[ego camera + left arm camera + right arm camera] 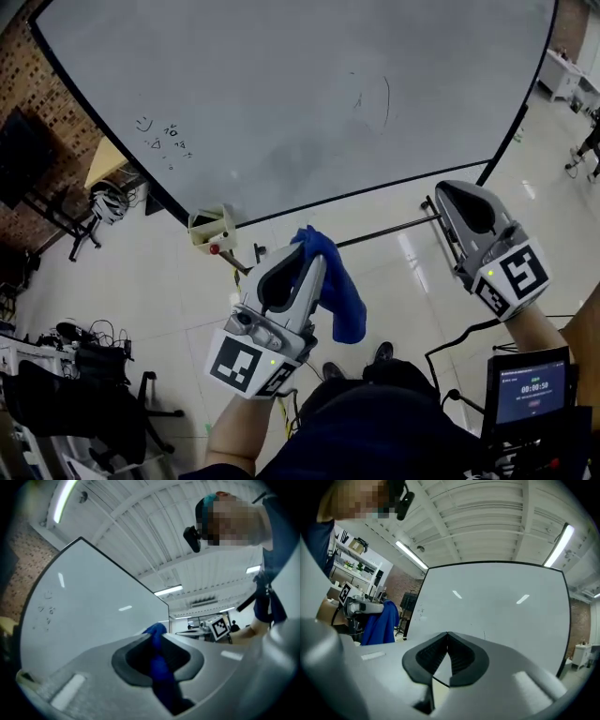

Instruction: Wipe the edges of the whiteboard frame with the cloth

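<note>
Cloth (339,292), deep blue and bunched, hangs from the left gripper (313,253), whose 2 jaws are clamped on its upper fold. In the left gripper view the fabric (160,667) fills the gap between the dark pads and a tuft pokes out past the tips of the left gripper (157,633). The loose end droops below and to the right of the jaws, clear of the board.

The right gripper (446,193) holds nothing. In its own view the right gripper (447,633) has its jaws closed tip to tip, with only a thin slit lower down between the ribbed pads.

The whiteboard (281,94) stands ahead of both grippers, with its black frame (356,195) running along the lower edge. Neither gripper touches the frame, and the cloth hangs apart from it over the pale tiled floor (169,281). Small scribbles (169,141) sit on the left part of the board, and a small cream box (211,227) is fixed at the lower left corner of the frame.

A small screen (530,389) glows at the lower right, beside the person's right forearm.
</note>
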`<state>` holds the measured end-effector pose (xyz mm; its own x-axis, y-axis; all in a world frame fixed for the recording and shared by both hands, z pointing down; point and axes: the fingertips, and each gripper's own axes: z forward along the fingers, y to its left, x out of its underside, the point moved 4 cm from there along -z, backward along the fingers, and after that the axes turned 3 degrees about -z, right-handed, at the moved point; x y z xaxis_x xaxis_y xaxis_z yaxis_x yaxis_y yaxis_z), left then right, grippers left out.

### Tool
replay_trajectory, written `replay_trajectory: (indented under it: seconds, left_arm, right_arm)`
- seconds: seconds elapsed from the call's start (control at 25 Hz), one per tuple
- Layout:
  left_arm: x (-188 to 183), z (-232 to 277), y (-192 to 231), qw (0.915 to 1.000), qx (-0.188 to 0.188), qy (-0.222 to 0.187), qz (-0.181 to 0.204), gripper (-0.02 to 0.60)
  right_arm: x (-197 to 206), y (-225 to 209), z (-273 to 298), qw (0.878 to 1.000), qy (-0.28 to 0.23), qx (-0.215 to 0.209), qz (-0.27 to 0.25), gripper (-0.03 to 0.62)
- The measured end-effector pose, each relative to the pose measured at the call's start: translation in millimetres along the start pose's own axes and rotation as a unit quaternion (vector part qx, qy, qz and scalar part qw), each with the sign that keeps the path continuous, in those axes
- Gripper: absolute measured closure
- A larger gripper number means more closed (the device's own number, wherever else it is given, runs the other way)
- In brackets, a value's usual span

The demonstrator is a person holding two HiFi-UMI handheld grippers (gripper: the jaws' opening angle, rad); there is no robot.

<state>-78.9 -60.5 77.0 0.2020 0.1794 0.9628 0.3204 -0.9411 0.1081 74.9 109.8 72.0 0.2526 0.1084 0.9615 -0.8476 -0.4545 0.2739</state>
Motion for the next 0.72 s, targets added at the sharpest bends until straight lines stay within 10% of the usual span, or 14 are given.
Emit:
replay_trajectory:
  seconds: [0.28, 0.72]
  left_arm:
    - [71.4, -32.2, -53.7, 0.9922, -0.102, 0.058, -0.042, 0.531]
    - [113.9, -29.7, -155.5, 0.9884, -0.105, 0.103, -0.035, 0.531]
  right_arm:
    - [83.7, 41.3, -56.5, 0.997, 0.003, -0.001, 0.071, 0.583]
    - [121.1, 75.0, -119.6, 0.993, 0.007, -0.057, 0.106, 0.583]
